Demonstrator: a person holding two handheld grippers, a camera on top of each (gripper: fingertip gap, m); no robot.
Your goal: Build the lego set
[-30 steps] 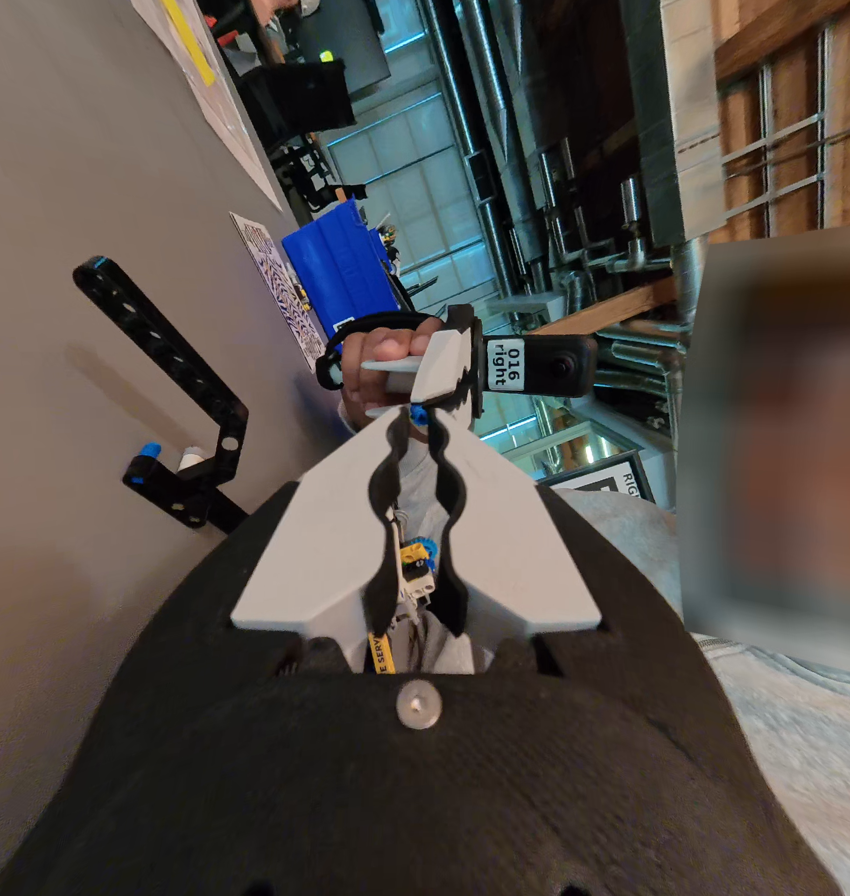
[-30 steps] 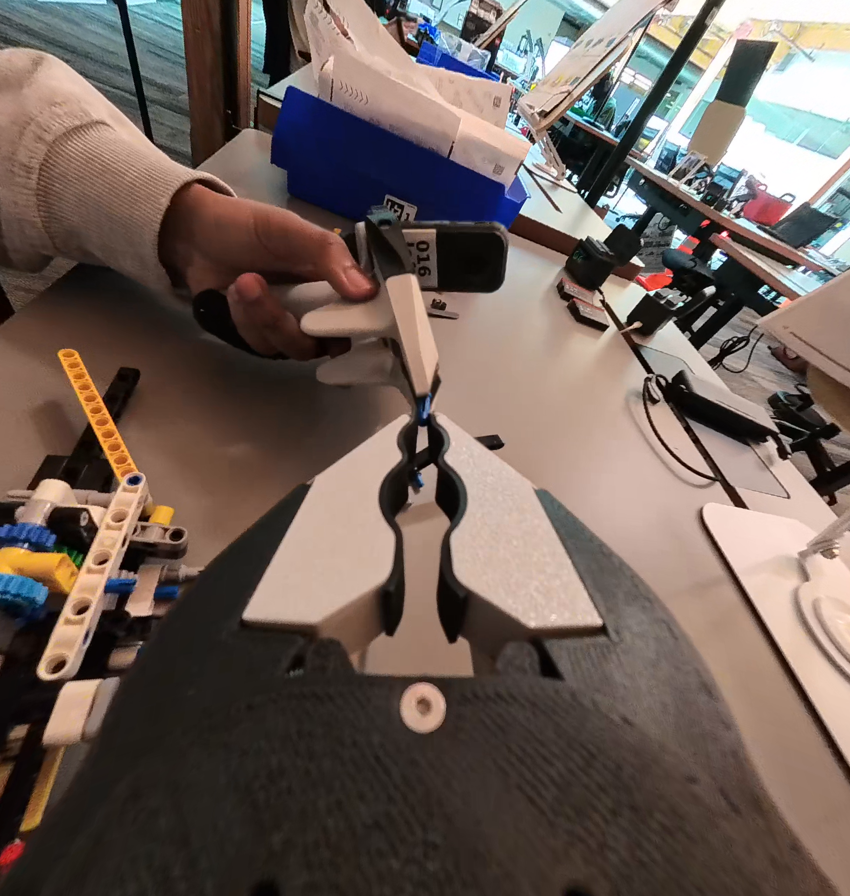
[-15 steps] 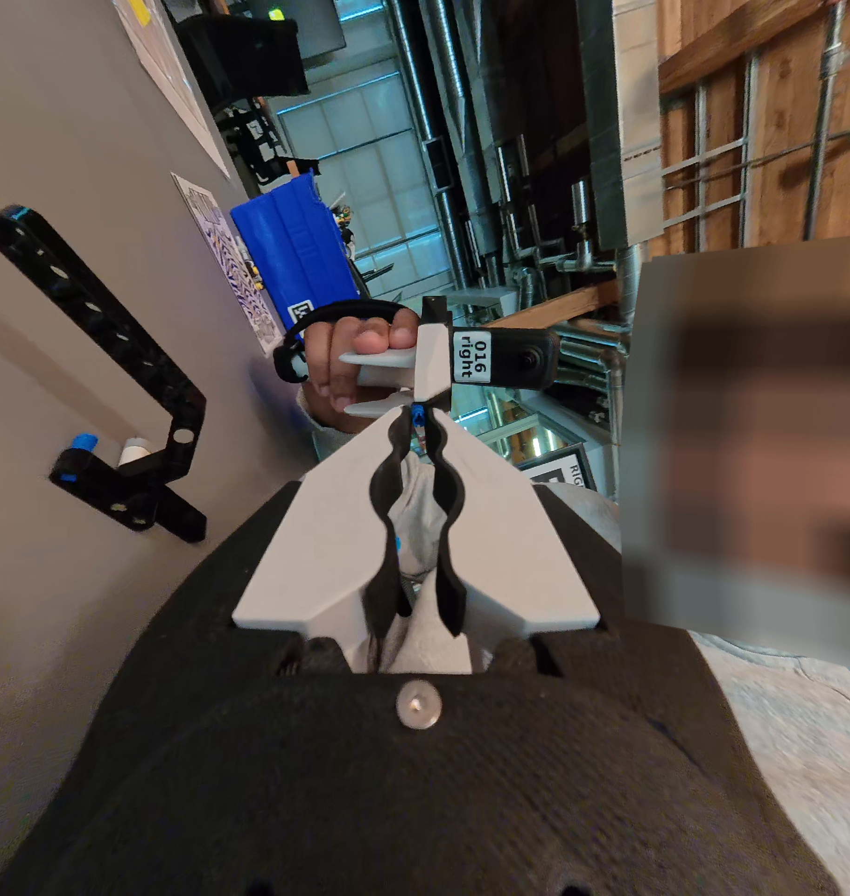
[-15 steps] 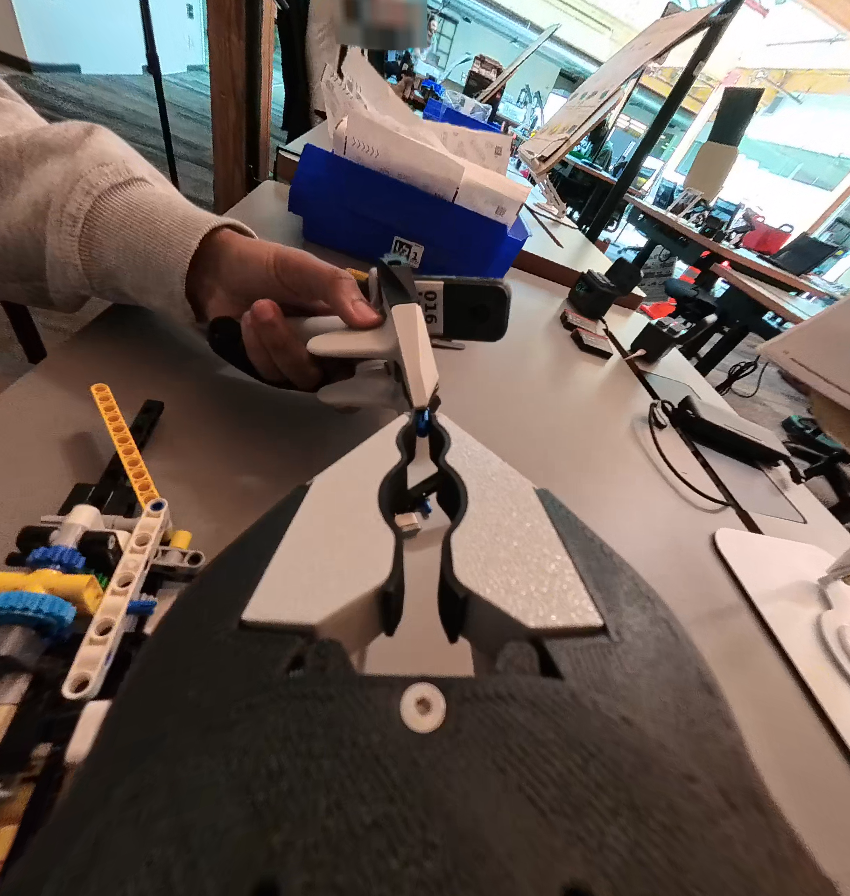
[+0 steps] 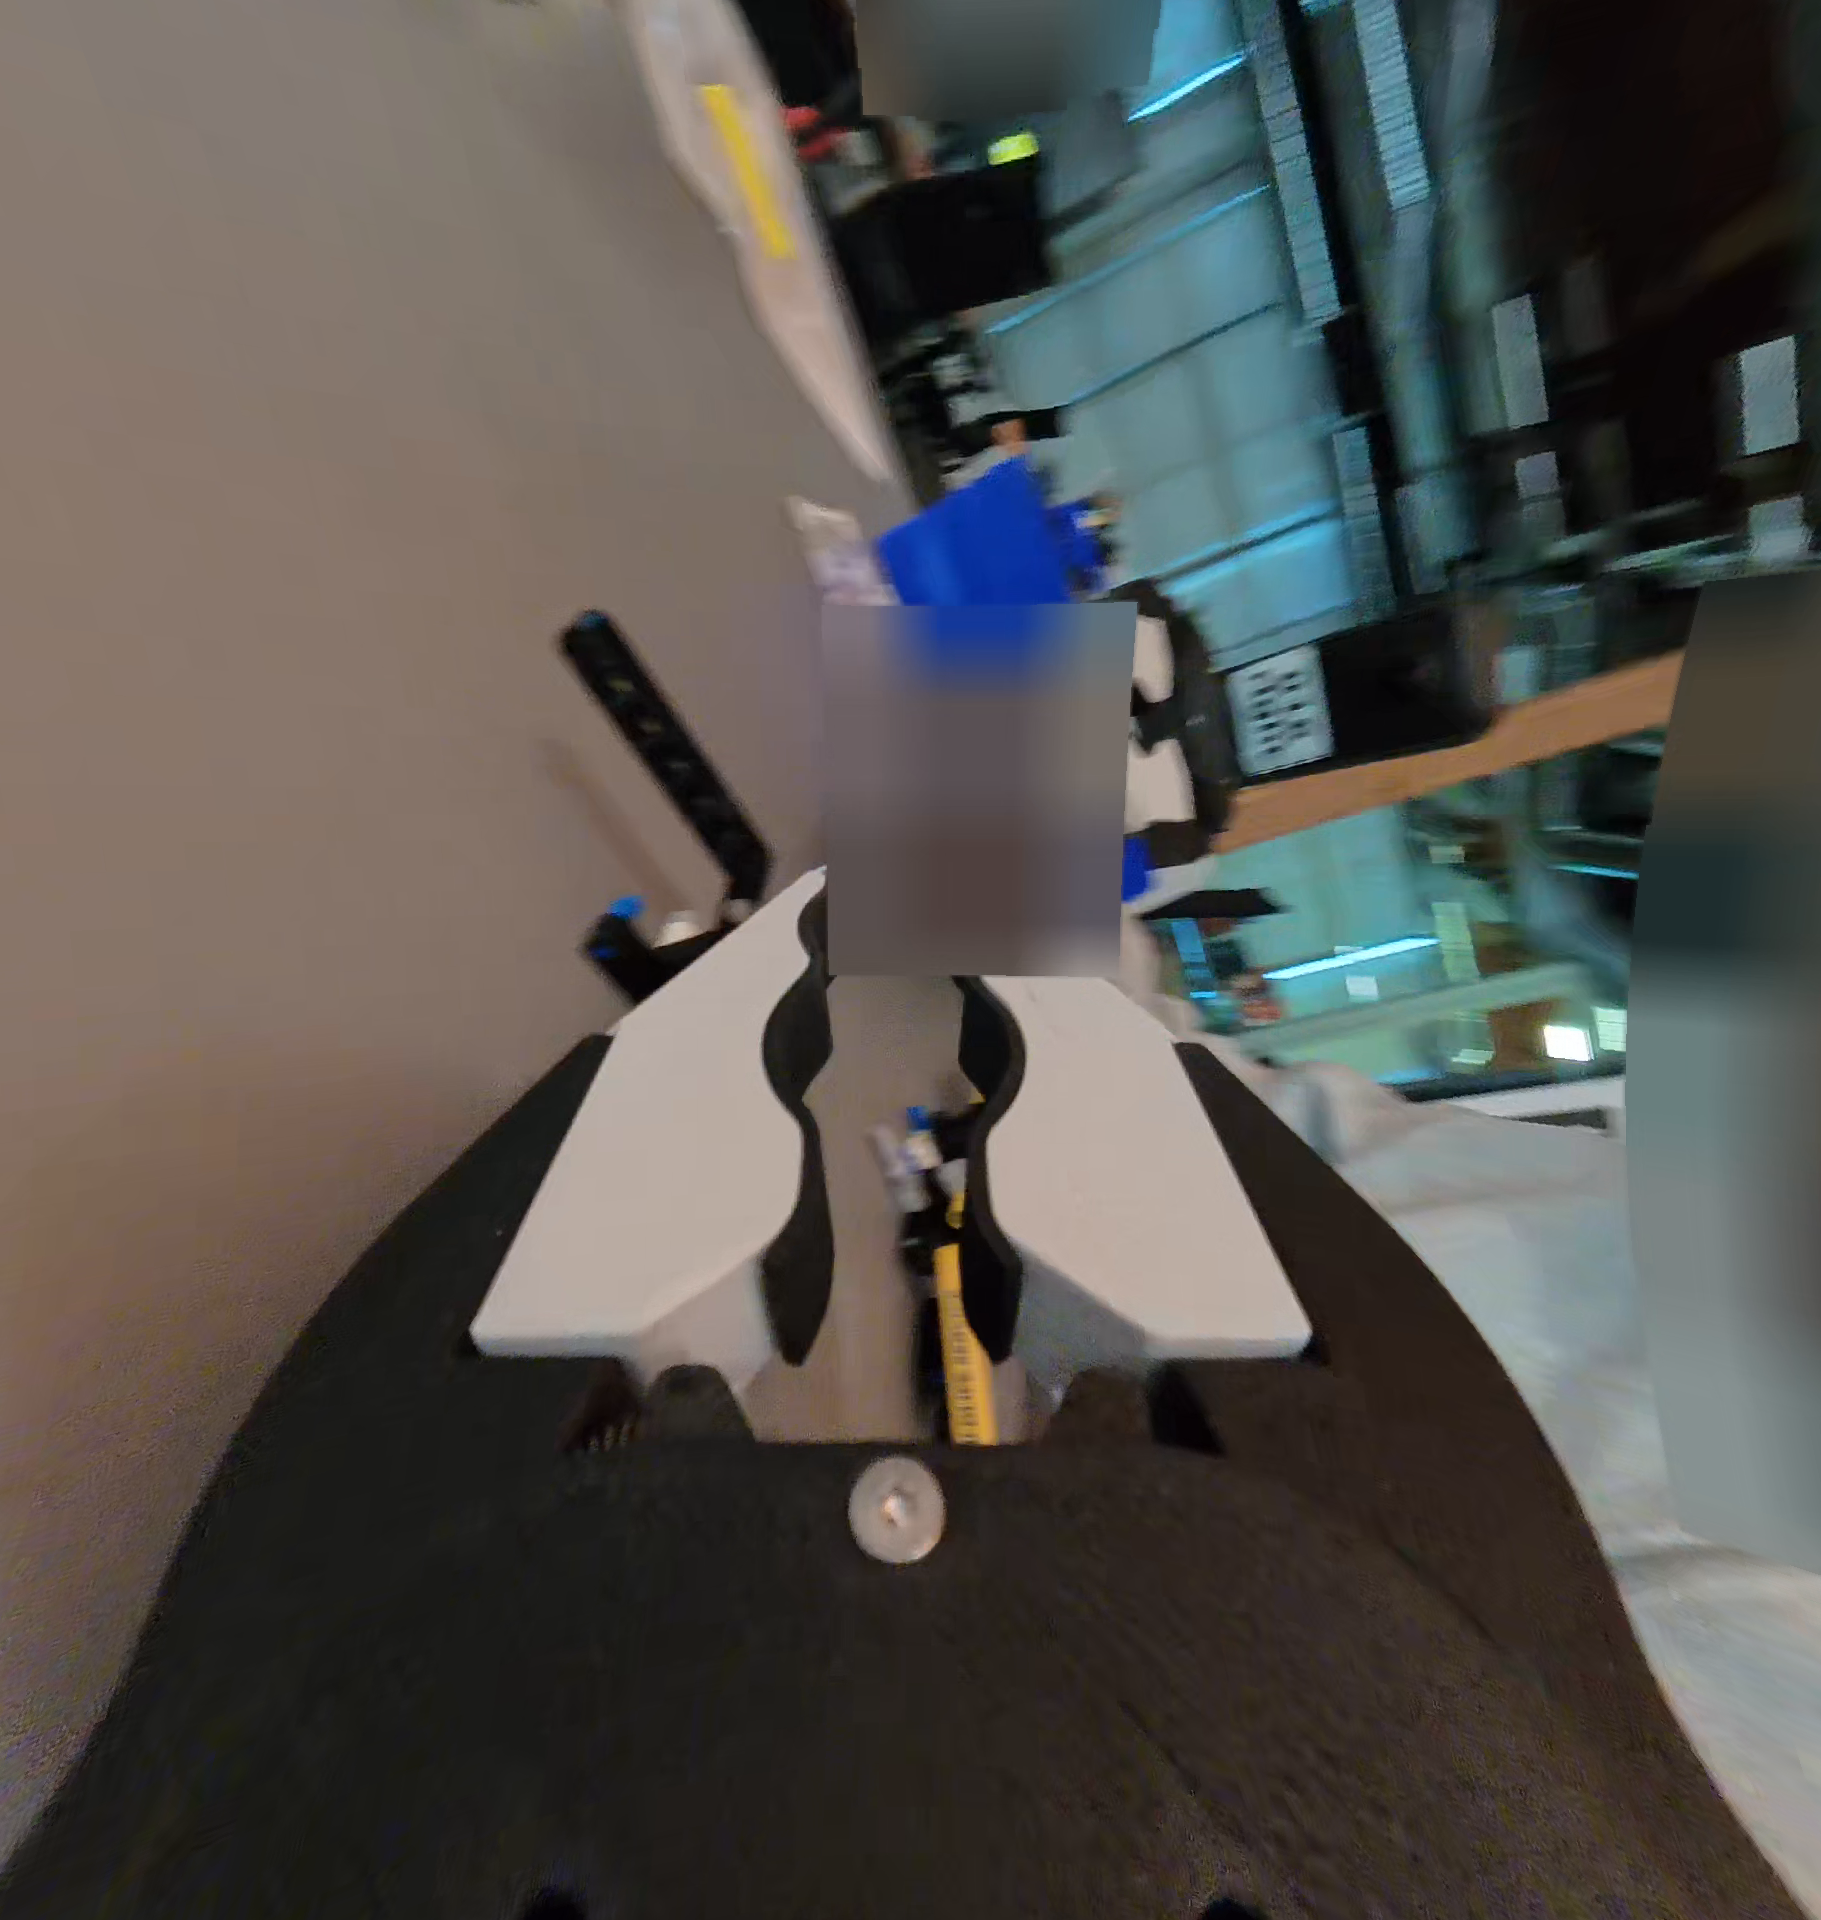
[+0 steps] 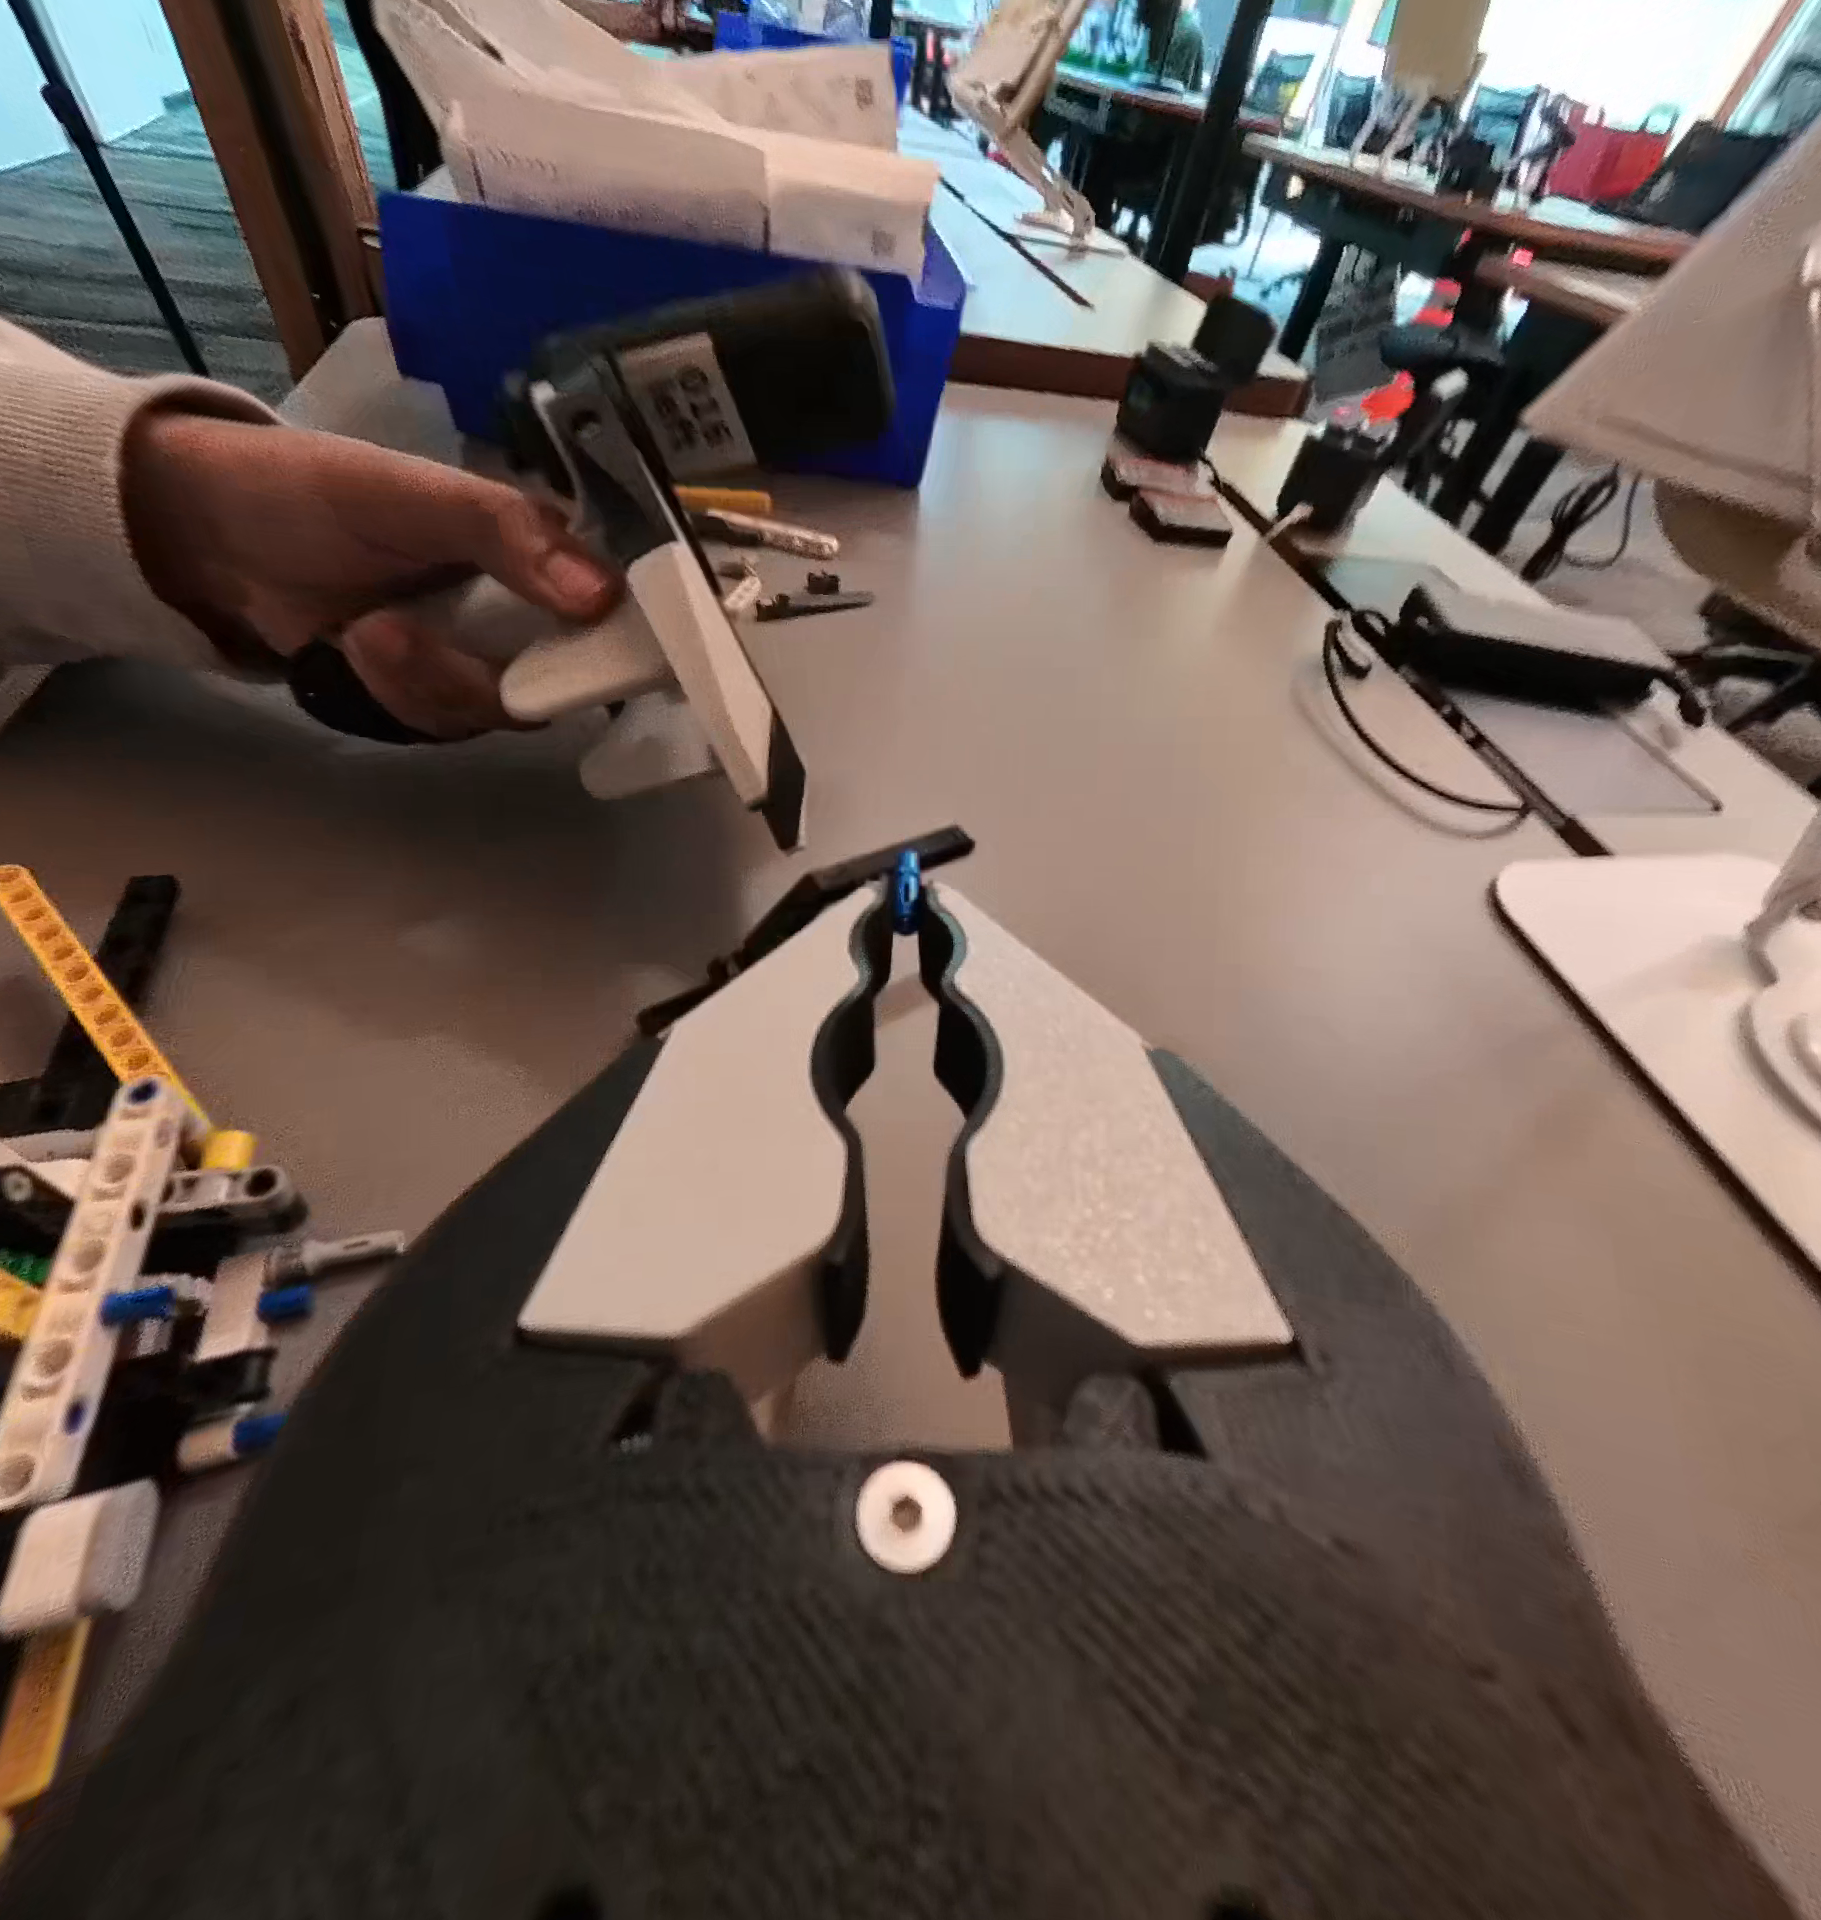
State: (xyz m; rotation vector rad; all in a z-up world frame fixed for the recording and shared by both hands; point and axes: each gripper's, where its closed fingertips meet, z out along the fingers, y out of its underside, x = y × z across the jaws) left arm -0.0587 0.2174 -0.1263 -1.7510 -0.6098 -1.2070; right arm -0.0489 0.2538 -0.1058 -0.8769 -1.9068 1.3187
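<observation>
a: left wrist view first. the left gripper (image 5: 890, 935) has its jaws apart with a wide gap, though a blurred patch covers the tips. nothing shows clamped between them. beyond, a black beam (image 5: 667, 758) with a blue peg at its foot lies on the table (image 5: 262, 520). the view is smeared, so detail is thin.

b: and through the gap?

a: a bit of the lego build (image 5: 932, 1164), with a yellow strip, shows low between the fingers, but it looks to lie farther off, not held.

b: right wrist view?

a: the right gripper (image 6: 906, 914) is pinched on a small blue pin (image 6: 904, 891) at the very tips. the left gripper hangs just above and to the left, in a hand (image 6: 366, 582), apart from the pin. the black beam rests on the table right behind the tips. the half-made model (image 6: 106, 1278) sits at the left edge, and a blue bin (image 6: 532, 281) stands at the back.

b: how will the pin handle?

a: likely light, stiff and smooth, easy to twist or pop out of such a tip hold. a grip across its middle collar, axis kept straight, should suit pressing it into a beam hole. the beam is probably rigid too, best held by its long edges.
</observation>
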